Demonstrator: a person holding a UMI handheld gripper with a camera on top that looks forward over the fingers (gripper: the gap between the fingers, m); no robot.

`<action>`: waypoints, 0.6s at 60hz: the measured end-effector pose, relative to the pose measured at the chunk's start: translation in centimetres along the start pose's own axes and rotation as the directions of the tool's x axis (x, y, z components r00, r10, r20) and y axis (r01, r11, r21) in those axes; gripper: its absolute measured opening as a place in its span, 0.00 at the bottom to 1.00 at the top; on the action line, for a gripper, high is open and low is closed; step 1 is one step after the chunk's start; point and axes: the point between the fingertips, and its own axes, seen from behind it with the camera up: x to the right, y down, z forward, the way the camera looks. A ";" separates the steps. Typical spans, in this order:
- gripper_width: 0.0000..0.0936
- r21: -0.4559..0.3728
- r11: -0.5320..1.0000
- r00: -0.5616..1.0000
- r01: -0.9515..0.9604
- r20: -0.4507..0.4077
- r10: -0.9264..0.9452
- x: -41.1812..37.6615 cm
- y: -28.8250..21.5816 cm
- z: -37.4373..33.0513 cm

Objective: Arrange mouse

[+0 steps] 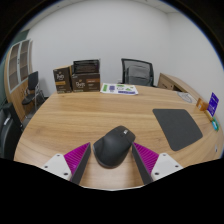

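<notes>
Gripper (112, 163) released: its two fingers stand spread, magenta pads (77, 156) facing inward, one on each side of the mouse. A gap shows between each pad and the mouse body, so no grasp.

Mouse (113, 146): dark grey/black, sits on the wooden counter (75, 118) between the fingers, its far end reaching a little ahead of the fingertips. It rests on the counter surface on its own. It lies slightly angled, its far end turned toward the right.

Ahead and to the right of the mouse: a dark grey mouse mat (179, 127), lying flat on the counter, apart from the mouse, with bare wood between them.

Further out, near the far edge of the counter: a few brown cardboard boxes (78, 77) standing upright side by side, printing on their faces too small to read. Just right of them, a flat sheet or leaflet (120, 89) with green and white print lies on the counter.

Right edge of the counter: a small blue-purple upright item (212, 101); cannot tell what it is.

Beyond the counter: a black office chair (137, 71) on the far side, another dark chair (33, 84) at the left, and a white wall behind.
</notes>
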 end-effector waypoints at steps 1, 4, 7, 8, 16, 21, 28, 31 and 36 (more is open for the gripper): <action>0.92 -0.003 1.000 1.000 -0.001 0.000 0.001 0.0 0.0 0.3; 0.92 -0.006 1.000 1.000 -0.005 -0.007 0.005 0.2 -0.2 1.0; 0.93 -0.004 1.000 1.000 -0.006 -0.004 0.006 0.1 -0.6 1.7; 0.93 -0.004 1.000 1.000 -0.006 -0.003 0.006 0.1 -0.8 1.8; 0.93 0.000 1.000 1.000 0.016 0.010 -0.016 -0.4 -1.8 2.9; 0.93 -0.002 0.999 0.999 0.041 0.019 -0.041 -0.9 -2.3 3.9; 0.92 0.001 0.999 0.998 0.055 0.031 -0.055 -1.1 -3.1 4.8; 0.92 0.005 0.998 0.997 0.064 0.034 -0.064 -1.1 -3.4 5.3; 0.92 0.007 0.998 0.997 0.065 0.035 -0.065 -1.1 -3.7 5.7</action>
